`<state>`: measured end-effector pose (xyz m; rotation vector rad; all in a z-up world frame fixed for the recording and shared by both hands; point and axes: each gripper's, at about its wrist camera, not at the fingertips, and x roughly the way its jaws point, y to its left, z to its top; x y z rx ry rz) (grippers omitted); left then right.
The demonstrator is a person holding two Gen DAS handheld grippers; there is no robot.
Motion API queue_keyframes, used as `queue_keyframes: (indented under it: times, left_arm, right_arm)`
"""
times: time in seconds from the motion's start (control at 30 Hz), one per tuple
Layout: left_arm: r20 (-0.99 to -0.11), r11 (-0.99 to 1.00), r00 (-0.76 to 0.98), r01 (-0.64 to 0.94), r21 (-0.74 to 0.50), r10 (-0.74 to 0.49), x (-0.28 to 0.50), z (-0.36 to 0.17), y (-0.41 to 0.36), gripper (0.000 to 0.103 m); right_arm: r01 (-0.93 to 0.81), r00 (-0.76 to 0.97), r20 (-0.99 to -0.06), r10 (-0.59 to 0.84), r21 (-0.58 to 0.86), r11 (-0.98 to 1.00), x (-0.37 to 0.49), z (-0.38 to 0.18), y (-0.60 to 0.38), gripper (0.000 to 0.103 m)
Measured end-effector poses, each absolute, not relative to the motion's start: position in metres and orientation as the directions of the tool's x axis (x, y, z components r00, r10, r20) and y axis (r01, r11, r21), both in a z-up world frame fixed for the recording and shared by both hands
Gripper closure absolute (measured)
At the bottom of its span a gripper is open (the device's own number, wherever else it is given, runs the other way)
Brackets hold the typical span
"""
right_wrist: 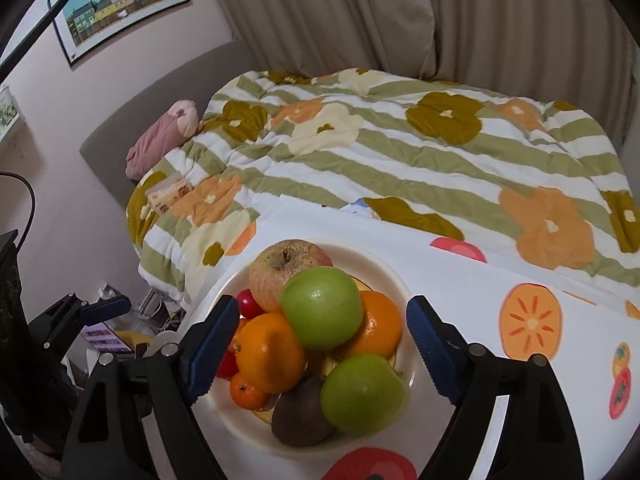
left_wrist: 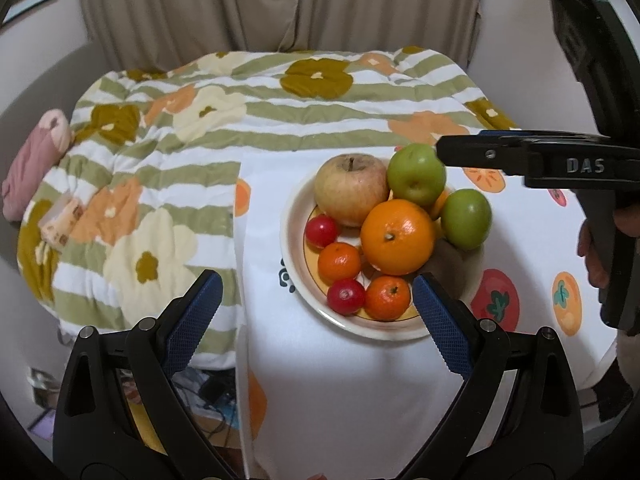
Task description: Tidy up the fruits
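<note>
My left claw [left_wrist: 316,300] and right claw [right_wrist: 320,346] both gape wide, gripping nothing, poised over the fruit plate [left_wrist: 294,216] on the bench [left_wrist: 340,380]. A kiwi [right_wrist: 302,414] sits half-buried beneath a green apple [right_wrist: 362,394].

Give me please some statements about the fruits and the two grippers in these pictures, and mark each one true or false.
1. The plate holds two green apples. True.
2. The left gripper is shut on a mandarin. False: it is open and holds nothing.
3. The large orange lies on the tablecloth beside the plate. False: it sits in the plate among the other fruits.
4. The right gripper is open, above the fruits. True.
5. A brown kiwi lies in the plate next to a green apple. True.
</note>
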<state>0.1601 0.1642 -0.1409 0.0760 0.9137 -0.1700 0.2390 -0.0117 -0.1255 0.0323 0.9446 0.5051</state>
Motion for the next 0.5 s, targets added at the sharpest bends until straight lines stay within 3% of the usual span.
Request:
queue_keyframes:
  times: [0.27,0.37,0.5]
  left_arm:
    - [-0.748,0.987,0.660,0.156,0.041,-0.073,0.136,-0.083,0.138,0.002]
    - [-0.719,0.990,0.691,0.139,0.036,-0.072,0.125,-0.059,0.121,0.002]
    - [-0.681,0.992,0.728,0.123,0.025,-0.073,0.109,-0.035,0.098,0.000]
  right_arm:
    - [-0.346,0.556,-0.737,0.385,0.217,0.913,0.195,-0.072,-0.053,0.020]
    - [-0.325,0.582,-0.729,0.360,0.197,0.925,0.174,-0.052,-0.075,0.002]
    - [-0.266,0.624,-0.723,0.296,0.159,0.951,0.144,-0.031,-0.105,0.000]
